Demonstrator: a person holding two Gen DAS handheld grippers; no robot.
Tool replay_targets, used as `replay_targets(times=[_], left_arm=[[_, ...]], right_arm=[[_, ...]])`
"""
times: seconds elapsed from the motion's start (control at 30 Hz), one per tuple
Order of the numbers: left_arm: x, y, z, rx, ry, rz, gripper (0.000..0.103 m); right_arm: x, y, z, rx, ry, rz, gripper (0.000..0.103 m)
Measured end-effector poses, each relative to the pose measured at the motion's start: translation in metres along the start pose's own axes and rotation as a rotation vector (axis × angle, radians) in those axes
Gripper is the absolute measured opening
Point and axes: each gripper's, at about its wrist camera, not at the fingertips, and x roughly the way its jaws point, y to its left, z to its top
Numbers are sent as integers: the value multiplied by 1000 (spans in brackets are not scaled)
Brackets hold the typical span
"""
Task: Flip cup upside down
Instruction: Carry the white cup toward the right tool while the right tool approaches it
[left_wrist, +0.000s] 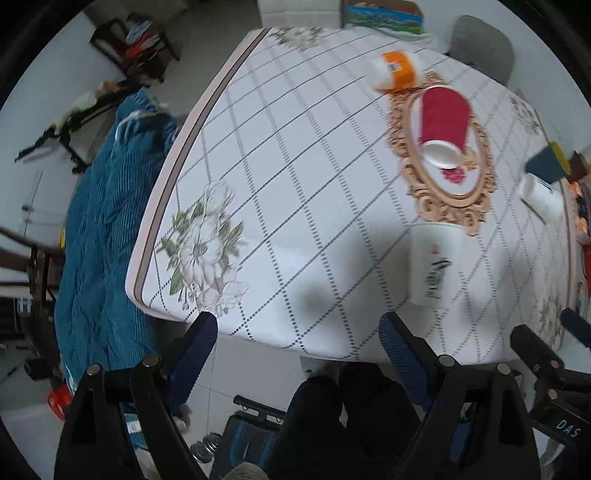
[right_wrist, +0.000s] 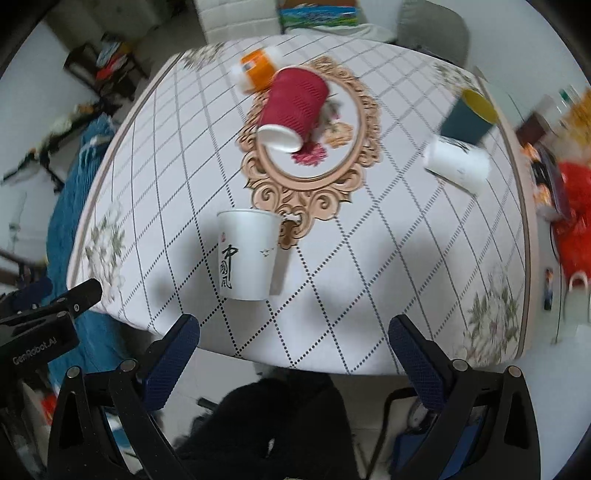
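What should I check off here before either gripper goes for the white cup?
1. White cup stands upright, mouth up, not yet flipped: ok.
2. Right gripper open, holding nothing: ok.
3. Left gripper open, holding nothing: ok.
4. Room around the cup: red cup lies on its side farther back, apart from it: ok.
5. Cup empty: the inside is hidden from both views: cannot tell.
6. Right gripper lined up: the cup sits left of the gap between its fingers: not ok.
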Motion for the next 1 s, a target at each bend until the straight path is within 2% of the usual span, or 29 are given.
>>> replay_targets(times=[0.23,0.63,0.73,0.87,1.0], left_arm=[[41,21,-1,-76,56,-2,89],[85,41,-1,-161,135,-37,89],[91,42,-1,-166,144,-41,89],[97,44,-1,-172,153,-45,89],[104,45,-1,-184,165,-52,89]], right_arm=[[28,32,23,-229,37,-107,103],[64,87,40,-814,93,-291,103],[69,102,32,-1005,83,-339,103],[75,118,8,-1348,25,-419,103],[85,122,-18,-1696,17,-472,103]])
